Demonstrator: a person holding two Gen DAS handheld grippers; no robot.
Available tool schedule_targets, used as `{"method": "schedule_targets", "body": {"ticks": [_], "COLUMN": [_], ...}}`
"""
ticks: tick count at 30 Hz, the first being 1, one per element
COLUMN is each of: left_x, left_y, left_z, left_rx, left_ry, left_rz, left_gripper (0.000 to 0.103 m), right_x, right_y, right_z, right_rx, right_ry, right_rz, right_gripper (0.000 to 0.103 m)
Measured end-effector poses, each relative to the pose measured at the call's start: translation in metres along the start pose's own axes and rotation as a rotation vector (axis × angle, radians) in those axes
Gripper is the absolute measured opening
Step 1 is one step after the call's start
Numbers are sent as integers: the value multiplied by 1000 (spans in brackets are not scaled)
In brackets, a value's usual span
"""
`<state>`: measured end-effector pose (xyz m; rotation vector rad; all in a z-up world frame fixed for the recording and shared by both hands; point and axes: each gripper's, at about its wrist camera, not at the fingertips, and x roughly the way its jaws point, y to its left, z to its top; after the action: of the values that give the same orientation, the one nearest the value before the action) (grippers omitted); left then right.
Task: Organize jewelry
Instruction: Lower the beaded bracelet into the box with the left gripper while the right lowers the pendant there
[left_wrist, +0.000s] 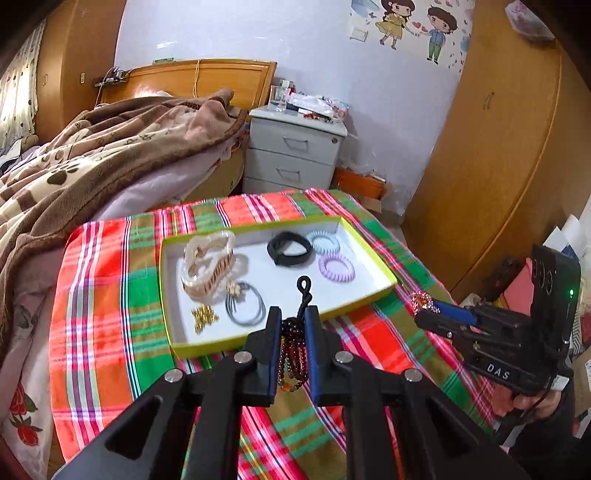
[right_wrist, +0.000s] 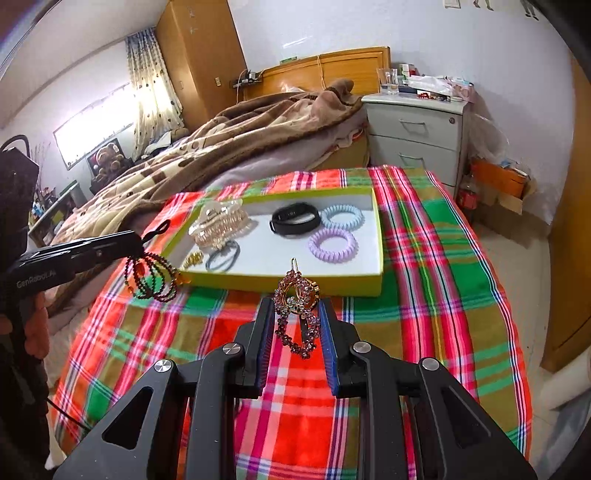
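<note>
1. The left claw (left_wrist: 293, 325) is clamped narrowly on a dark red beaded bracelet (left_wrist: 291, 354). Its looped strands hang below the pads, and a black cord loop sticks up past the fingertips toward the tray. Seen from the right wrist, the bracelet dangles clear above the plaid cloth (right_wrist: 295, 369) that covers the worktop.
2. The shallow white tray (left_wrist: 369, 251) with a yellow-green rim lies on the cloth ahead of both claws. From left to right it holds a cream hair claw clip (left_wrist: 208, 264), small gold pieces (left_wrist: 203, 316), grey hair ties (left_wrist: 246, 304), a black band (left_wrist: 290, 249), and a pale blue coil tie (left_wrist: 325, 242) with a lilac coil tie (left_wrist: 337, 267) in front of it.
3. The right claw (right_wrist: 297, 317) grips a jewelled hair clip (right_wrist: 297, 310) at a medium width. The clip is gold with pink and purple stones, and its long axis runs along the fingers with a thin gold pin pointing toward the tray. It is held above the cloth, just short of the tray's near rim.
</note>
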<state>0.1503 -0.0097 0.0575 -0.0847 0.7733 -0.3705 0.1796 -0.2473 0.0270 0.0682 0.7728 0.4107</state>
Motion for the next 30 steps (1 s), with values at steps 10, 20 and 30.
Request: {"method": "schedule_targets", "body": {"ticks": [10,20,30], "left_x": [17,68,106], "left_y": [7,21,31], "left_z": [40,51,55], "left_rx": [-9,-62,-81], "left_ry": [-29,30,80], "left_rz": [-18,-62,-70], "left_gripper": [13,13,13], "right_x": [30,75,111], "right_y": [3,3,-3], "right_z": [29,46,47], "right_rx": [11,26,29], "right_ry": [16,80,144], "right_rz": [21,37,39], "right_gripper": [25,25,25]}}
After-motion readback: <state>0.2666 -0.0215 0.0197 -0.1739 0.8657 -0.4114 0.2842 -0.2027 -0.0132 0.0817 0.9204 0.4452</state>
